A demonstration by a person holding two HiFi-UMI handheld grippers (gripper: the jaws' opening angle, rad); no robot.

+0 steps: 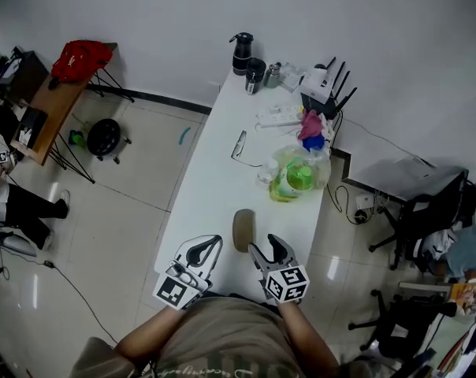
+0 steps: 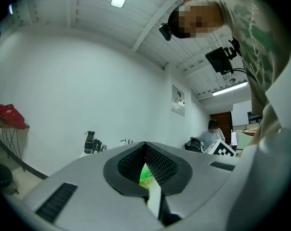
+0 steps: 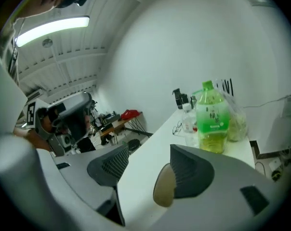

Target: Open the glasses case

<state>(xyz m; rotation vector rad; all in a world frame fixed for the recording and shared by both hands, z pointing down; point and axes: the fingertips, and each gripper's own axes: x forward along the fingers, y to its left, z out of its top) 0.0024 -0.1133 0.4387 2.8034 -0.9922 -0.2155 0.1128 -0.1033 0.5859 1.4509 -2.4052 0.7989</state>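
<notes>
The tan oval glasses case (image 1: pixel 243 229) lies shut on the white table (image 1: pixel 214 179) near its front edge. My left gripper (image 1: pixel 215 241) sits just left of the case with its jaws shut and nothing held; in the left gripper view its tips (image 2: pixel 145 144) meet. My right gripper (image 1: pixel 268 247) is just right of the case, jaws open, not touching it. In the right gripper view the gripper (image 3: pixel 149 153) stands open over bare table, and the case (image 3: pixel 163 192) peeks out from behind the right-hand jaw.
Further back on the table lie spectacles (image 1: pixel 239 144), a green bottle in a plastic bag (image 1: pixel 299 173), a power strip (image 1: pixel 279 116), a router (image 1: pixel 321 81) and flasks (image 1: pixel 242 53). Office chairs (image 1: pixel 427 203) stand to the right, a stool (image 1: pixel 104 136) and a desk (image 1: pixel 61 101) to the left.
</notes>
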